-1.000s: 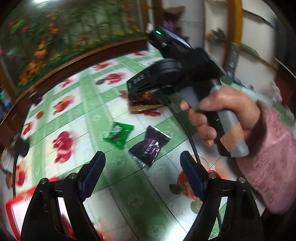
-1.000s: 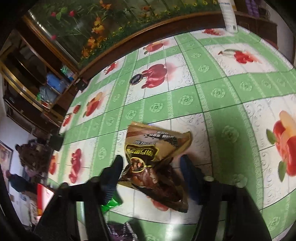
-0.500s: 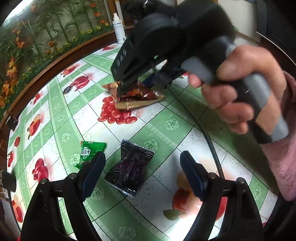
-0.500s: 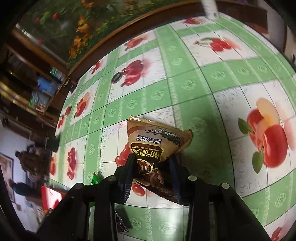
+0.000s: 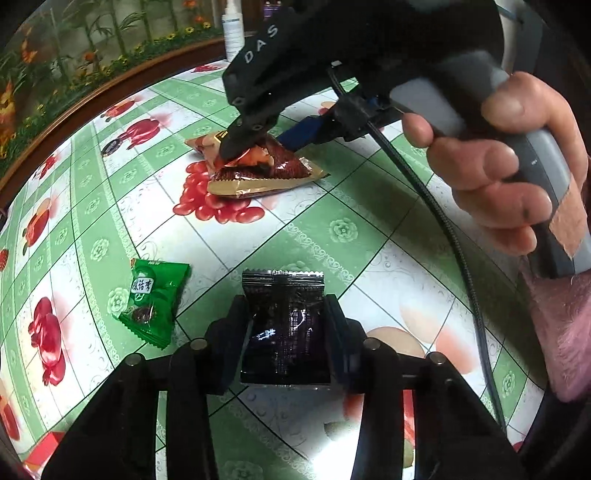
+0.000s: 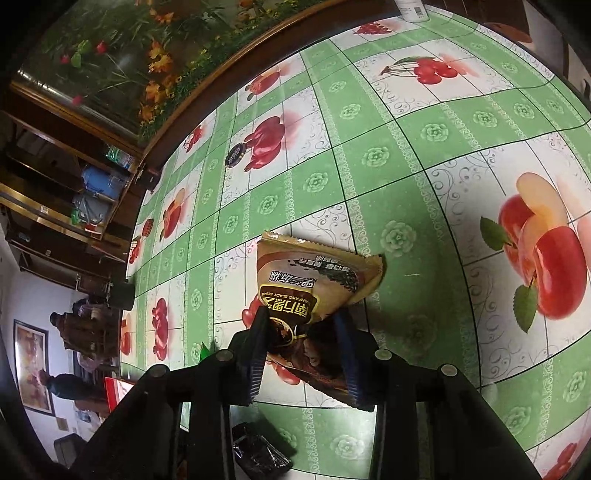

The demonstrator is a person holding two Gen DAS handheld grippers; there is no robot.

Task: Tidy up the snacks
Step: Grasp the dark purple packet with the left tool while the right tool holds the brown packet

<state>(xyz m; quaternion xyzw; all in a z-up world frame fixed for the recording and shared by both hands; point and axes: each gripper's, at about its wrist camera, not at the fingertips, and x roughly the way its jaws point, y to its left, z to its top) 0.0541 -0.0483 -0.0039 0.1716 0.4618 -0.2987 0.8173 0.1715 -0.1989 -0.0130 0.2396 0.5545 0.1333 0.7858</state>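
Note:
My left gripper (image 5: 286,314) is shut on a black snack packet (image 5: 284,325) that lies on the green fruit-print tablecloth (image 5: 332,229). A green snack packet (image 5: 153,299) lies just to its left. My right gripper (image 6: 301,325) is shut on a brown and gold snack bag (image 6: 314,284), squeezing its near end against the table. In the left wrist view the right gripper (image 5: 236,147) shows pressed on the same bag (image 5: 258,171), farther back on the table.
A white bottle (image 5: 232,26) stands at the table's far edge by a wooden rim (image 6: 229,70). A small dark round lid (image 6: 234,157) lies far back on the cloth. A red box corner (image 6: 116,391) shows at the left. The right gripper's cable (image 5: 454,251) runs across the table.
My left gripper moved forward and closed on the black packet. My right gripper tightened on the brown bag, which it had closed on half a second ago.

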